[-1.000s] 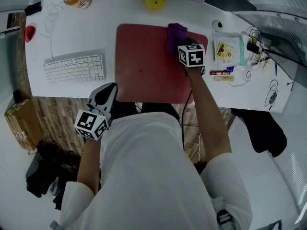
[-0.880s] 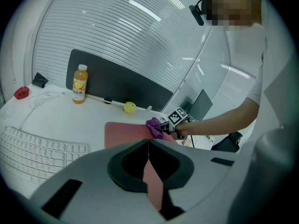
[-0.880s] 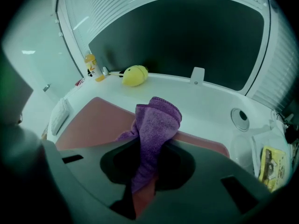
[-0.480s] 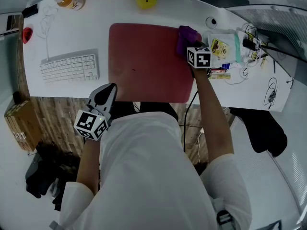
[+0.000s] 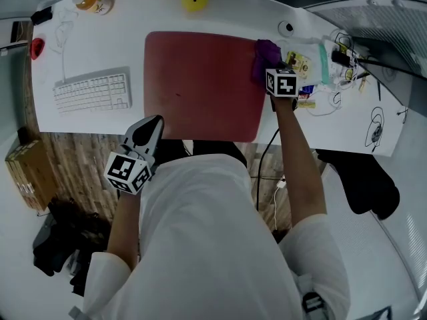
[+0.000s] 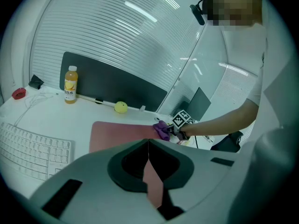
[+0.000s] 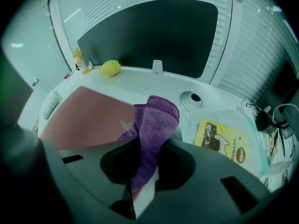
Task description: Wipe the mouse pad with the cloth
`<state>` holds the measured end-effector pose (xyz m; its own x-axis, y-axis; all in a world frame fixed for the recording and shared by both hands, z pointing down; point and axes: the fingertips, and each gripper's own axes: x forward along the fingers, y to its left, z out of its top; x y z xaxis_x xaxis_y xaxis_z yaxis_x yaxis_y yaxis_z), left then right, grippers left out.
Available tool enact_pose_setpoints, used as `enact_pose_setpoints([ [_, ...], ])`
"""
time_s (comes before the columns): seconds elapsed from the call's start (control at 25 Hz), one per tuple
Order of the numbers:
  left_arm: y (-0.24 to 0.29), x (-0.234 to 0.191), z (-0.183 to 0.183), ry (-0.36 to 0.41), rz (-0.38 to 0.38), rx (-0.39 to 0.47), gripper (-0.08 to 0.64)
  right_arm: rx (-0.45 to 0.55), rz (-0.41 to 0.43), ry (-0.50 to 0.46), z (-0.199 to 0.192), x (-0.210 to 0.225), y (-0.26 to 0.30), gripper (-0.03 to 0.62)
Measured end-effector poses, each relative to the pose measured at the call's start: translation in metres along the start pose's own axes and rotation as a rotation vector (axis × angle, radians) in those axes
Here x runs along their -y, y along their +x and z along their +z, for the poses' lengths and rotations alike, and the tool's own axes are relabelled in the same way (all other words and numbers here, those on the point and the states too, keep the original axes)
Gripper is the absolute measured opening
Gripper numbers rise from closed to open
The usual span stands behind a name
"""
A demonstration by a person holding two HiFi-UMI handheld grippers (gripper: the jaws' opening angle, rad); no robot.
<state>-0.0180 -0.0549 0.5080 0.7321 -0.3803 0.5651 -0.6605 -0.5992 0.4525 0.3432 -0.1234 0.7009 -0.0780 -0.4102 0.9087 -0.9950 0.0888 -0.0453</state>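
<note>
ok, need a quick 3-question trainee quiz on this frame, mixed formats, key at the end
1. True or false: the left gripper is shut on the cloth.
2. Where does the cloth sit on the mouse pad, seen in the head view? A) near its left edge B) in its centre C) at its right edge, far side
3. Fill in: to the left of the mouse pad, the desk holds a white ____.

Key
1. False. The left gripper is shut with nothing in it, off the desk; the right gripper holds the cloth.
2. C
3. keyboard
</note>
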Motion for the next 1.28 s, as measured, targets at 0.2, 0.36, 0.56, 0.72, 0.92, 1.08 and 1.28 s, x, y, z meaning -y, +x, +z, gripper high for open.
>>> enact_pose_setpoints([
  [0.2,0.000,0.010,0.000,0.004,0.013,0.019,0.018,-0.004,-0.014,-0.066,-0.008,0.003,-0.008,0.084],
  [0.36,-0.004,0.017,0.000,0.004,0.028,0.038,0.018,-0.006,-0.008,-0.099,-0.017,-0.001,-0.015,0.083],
  [0.56,-0.012,0.025,0.002,0.017,0.048,0.060,0.018,0.000,0.010,-0.118,-0.030,-0.010,-0.023,0.084],
  [0.72,-0.020,0.028,0.001,0.019,0.066,0.078,0.018,0.002,0.025,-0.144,-0.043,-0.021,-0.032,0.084],
  [0.92,-0.030,0.032,-0.001,0.029,0.081,0.089,0.018,0.004,0.039,-0.166,-0.061,-0.032,-0.044,0.084],
  [1.08,-0.040,0.031,-0.001,0.030,0.096,0.100,0.018,-0.001,0.055,-0.164,-0.079,-0.042,-0.054,0.084],
  [1.28,-0.045,0.030,0.002,0.037,0.100,0.113,0.018,-0.009,0.069,-0.163,-0.103,-0.054,-0.066,0.084],
])
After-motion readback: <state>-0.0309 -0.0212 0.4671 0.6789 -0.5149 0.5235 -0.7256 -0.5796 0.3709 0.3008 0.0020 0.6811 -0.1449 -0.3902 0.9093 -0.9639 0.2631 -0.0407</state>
